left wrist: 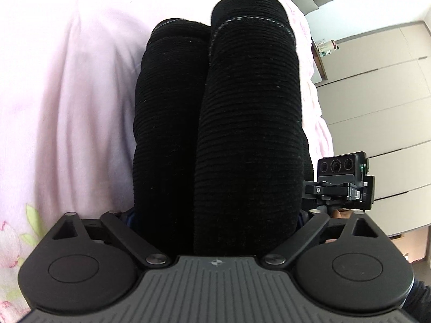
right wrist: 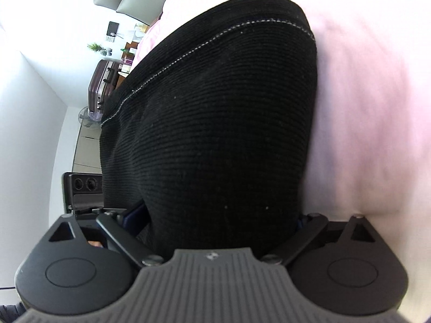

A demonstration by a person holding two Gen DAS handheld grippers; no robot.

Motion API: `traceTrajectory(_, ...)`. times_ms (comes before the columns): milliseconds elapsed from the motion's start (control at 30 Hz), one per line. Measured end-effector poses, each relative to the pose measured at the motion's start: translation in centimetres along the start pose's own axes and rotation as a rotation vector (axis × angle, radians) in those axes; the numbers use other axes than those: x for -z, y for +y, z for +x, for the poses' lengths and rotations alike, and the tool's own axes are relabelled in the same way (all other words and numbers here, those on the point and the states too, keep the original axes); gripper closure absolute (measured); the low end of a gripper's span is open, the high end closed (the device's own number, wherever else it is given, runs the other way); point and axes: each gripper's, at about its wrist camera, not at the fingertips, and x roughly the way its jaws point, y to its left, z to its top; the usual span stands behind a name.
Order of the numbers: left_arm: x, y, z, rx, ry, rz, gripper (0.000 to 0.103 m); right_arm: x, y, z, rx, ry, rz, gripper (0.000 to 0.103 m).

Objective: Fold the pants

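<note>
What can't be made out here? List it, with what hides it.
- Left gripper fingertips, left wrist view: buried under the black pants.
- Right gripper fingertips, right wrist view: covered by the same pants.
- Waistband: not in either view.
- Pink bedding: washed out and blurred, right wrist view.

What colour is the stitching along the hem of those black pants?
Pale grey-white stitching on the black ribbed pants, clearest in the right wrist view.

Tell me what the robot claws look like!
Each claw is matte black plastic. The left claw has two round discs like big buttons, slim black link bars with silver pins, and a grey ribbed plate with a tiny emblem. The right claw looks the same. A small black camera box with round lenses sits on top of the other claw.
</note>
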Motion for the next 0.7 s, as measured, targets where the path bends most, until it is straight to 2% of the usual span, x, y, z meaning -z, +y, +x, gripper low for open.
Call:
traceTrajectory(67, 0.0, -0.4, -0.3, -0.011, -0.004, 0.011, 0.003, 0.4, 0.3, -0.1, 0.004, -0.015, 0.0, 0.018)
traceTrajectory(200, 0.2, -1.0, -0.8, -0.009, -0.023, 0.029, 0.016, 0.6, 0.3, -0.3, 0.006, -0.031, 0.006, 0.025)
traceTrajectory(333, 0.1, -0.9, -1.4, 0.014, -0.027, 0.029, 0.026, 1.2, 1.3, -0.4, 0.005, -0.063, 0.019, 0.037)
traceTrajectory(500, 0.3, -1.6, -3.3, 0.052, -0.053, 0.029, 0.029, 1.7, 3.1, -1.2, 0.001, -0.092, 0.031, 0.043)
traceTrajectory(700, 0.7, -3.2, -9.9, 0.068, -0.14, 0.068, 0.029, 1.1, 7.8, -1.8, -0.044, -0.094, -0.01, 0.045)
